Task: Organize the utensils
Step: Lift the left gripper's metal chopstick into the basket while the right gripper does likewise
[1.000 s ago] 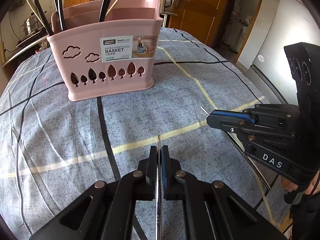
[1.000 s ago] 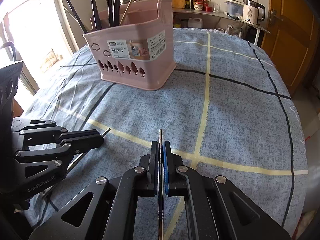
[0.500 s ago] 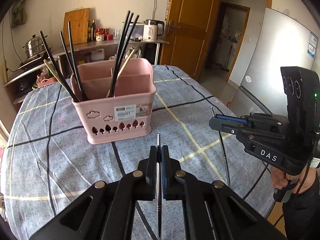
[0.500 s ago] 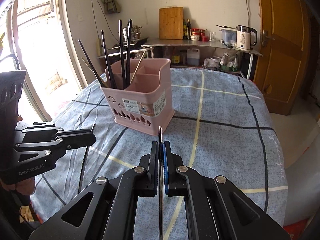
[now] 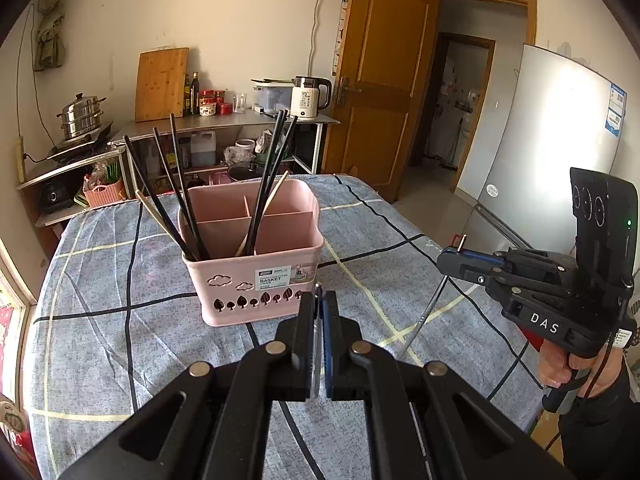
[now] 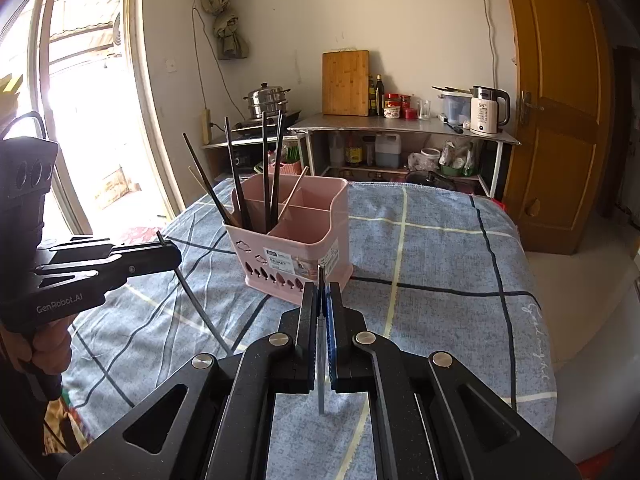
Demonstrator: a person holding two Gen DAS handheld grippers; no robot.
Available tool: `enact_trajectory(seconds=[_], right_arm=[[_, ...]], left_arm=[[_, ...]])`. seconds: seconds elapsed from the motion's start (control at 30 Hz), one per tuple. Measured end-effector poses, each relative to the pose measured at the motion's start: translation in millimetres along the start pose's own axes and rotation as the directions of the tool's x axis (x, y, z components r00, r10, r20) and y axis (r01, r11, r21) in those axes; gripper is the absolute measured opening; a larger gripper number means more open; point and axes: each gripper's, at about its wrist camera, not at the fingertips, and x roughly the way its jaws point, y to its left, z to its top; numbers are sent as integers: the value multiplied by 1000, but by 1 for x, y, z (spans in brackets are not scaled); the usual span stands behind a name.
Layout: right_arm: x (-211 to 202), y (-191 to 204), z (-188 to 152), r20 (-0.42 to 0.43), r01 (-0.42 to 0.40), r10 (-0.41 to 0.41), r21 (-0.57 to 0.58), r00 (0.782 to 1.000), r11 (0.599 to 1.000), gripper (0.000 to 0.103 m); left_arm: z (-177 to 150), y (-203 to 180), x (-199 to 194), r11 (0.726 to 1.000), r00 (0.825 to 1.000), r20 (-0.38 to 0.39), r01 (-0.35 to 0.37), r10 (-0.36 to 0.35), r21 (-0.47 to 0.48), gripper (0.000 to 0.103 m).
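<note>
Each hand-held gripper has one thin chopstick pinched in it right now. The left hand-held gripper (image 5: pixel 318 312) is clamped tight on a dark chopstick (image 6: pixel 200 304), gripped near its top end so the rest hangs down and back below the fingers. The right hand-held gripper (image 6: pixel 322 300) does the same with a silvery metal chopstick (image 5: pixel 424 316), only a short stub poking out above the jaws. Holding them near the top makes sense to me: the long end goes in first.

The pink basket (image 5: pixel 256 276) sits straight ahead of both grippers and a bit below, on the counter (image 5: pixel 100 320) with its blue checked cloth. It already holds several dark chopsticks (image 5: pixel 268 176) and a couple of pale ones (image 5: pixel 154 210), all leaning in the compartments on the left gripper's side. The compartments toward the right gripper look empty.

My guess is both sticks are lifted clear of the cloth, ready to be carried over the rim and dropped in.
</note>
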Motion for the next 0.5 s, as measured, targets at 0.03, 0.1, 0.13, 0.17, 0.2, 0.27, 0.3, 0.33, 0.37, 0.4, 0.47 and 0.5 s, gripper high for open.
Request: enact_trajectory(seconds=[0.03, 0.1, 0.13, 0.17, 0.2, 0.27, 0.3, 0.33, 0.37, 0.4, 0.47, 0.5], right_arm=[[0, 1, 0, 0, 0, 0, -1, 1000, 1000, 4], [-1, 2, 0, 0, -1, 1, -2, 1000, 1000, 4], [-1, 2, 0, 0, -1, 1, -1, 1000, 1000, 4], [-1, 2, 0, 0, -1, 1, -2, 1000, 1000, 4], [-2, 3, 0, 1, -1, 1, -2, 1000, 1000, 4], [-3, 6, 0, 2, -4, 4, -5, 1000, 1000, 4], [-4, 7, 1, 3, -5, 5, -7, 1000, 1000, 4], [-5, 8, 1, 3, -6, 6, -9, 1000, 1000, 4], [-5, 9, 1, 4, -8, 8, -11, 1000, 1000, 4], [-5, 10, 2, 4, -11, 11, -13, 1000, 1000, 4], [-5, 12, 3, 5, -13, 13, -18, 1000, 1000, 4], [-5, 13, 4, 6, -14, 14, -19, 1000, 1000, 4]], left_arm=[[0, 0, -1, 1000, 1000, -1, 2, -2, -2, 4], [-1, 1, -3, 1000, 1000, -1, 2, -2, -4, 4], [-1, 1, -3, 1000, 1000, -1, 1, -1, -4, 4], [-1, 2, -4, 1000, 1000, 0, 2, -2, -5, 4], [-1, 3, -5, 1000, 1000, -1, 5, -5, -8, 4], [-1, 6, -7, 1000, 1000, -1, 10, -10, -14, 4], [-2, 7, -9, 1000, 1000, 1, 5, -5, -12, 4], [-2, 7, -10, 1000, 1000, 1, 3, -3, -11, 4], [-2, 8, -11, 1000, 1000, 1, 3, -3, -12, 4], [-1, 9, -12, 1000, 1000, 2, 2, -2, -13, 4], [-1, 12, -15, 1000, 1000, 3, 1, -1, -18, 4], [0, 14, -16, 1000, 1000, 4, 2, -1, -22, 4]])
